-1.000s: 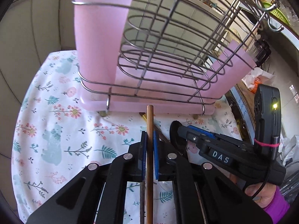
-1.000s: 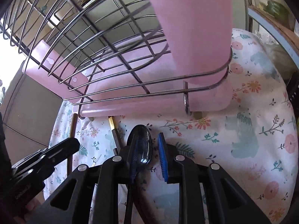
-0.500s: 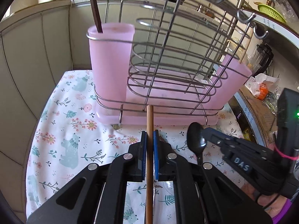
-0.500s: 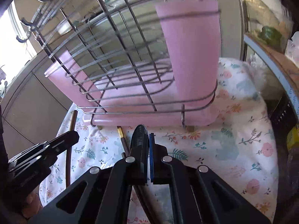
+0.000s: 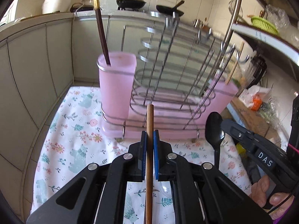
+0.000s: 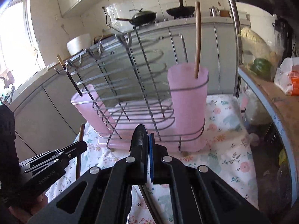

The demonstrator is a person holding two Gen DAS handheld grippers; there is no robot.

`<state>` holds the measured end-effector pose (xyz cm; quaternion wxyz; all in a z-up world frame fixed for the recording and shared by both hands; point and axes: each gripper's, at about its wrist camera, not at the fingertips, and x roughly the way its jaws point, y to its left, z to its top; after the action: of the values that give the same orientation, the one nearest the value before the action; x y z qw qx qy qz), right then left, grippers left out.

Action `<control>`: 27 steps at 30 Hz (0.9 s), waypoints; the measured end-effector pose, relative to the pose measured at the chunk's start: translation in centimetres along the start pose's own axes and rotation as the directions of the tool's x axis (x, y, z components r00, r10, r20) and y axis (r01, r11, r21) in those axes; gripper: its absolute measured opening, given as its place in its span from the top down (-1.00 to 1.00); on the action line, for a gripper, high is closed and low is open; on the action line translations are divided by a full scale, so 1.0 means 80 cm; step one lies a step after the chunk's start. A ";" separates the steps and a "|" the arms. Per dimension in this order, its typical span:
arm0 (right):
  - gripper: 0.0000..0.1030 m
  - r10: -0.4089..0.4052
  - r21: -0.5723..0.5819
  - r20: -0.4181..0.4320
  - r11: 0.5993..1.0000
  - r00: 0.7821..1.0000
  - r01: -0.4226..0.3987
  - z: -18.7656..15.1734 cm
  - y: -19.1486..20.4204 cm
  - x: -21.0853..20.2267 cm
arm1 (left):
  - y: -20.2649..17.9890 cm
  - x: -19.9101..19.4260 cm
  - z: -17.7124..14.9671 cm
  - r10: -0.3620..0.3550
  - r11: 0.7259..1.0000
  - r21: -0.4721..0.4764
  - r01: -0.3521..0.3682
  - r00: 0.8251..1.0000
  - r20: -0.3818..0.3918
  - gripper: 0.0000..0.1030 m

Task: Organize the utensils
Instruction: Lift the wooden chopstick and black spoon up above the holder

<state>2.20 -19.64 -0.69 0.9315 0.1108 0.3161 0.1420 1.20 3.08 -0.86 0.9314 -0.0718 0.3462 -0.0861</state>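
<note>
My left gripper point(image 5: 150, 141) clamps a wooden chopstick point(image 5: 149, 149); my right gripper point(image 6: 147, 149) clamps a black spoon point(image 6: 139, 140), both just before the wire rack point(image 5: 168, 85) edge.

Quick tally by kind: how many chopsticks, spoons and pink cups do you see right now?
Chopsticks: 3, one held by the left gripper at, one in the near cup, one in the far cup
Spoons: 1, black, in the right gripper
Pink cups: 2
Total: 6
</note>
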 end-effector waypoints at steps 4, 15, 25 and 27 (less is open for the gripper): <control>0.98 -0.019 -0.037 0.108 0.999 0.994 0.024 0.028 0.006 -0.039 | 0.009 -0.026 0.021 -0.017 1.000 -0.011 0.018 0.998 0.064 0.89; 0.98 -0.072 -0.059 0.491 0.992 0.868 0.116 0.140 0.010 -0.138 | 0.032 -0.126 0.136 -0.057 0.995 -0.060 0.085 0.925 0.375 0.89; 0.98 -0.163 -0.060 0.669 0.961 0.725 0.272 0.191 -0.003 -0.116 | 0.028 -0.118 0.202 0.039 0.998 -0.064 -0.003 0.825 0.564 0.89; 0.98 -0.177 -0.063 0.684 0.952 0.707 0.299 0.195 -0.009 -0.101 | 0.028 -0.109 0.210 0.054 0.998 -0.067 -0.018 0.806 0.589 0.89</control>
<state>5.89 -24.82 15.71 0.9986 0.0332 -0.0422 -0.0030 6.01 8.35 16.84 0.9919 -0.1152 0.0433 -0.0317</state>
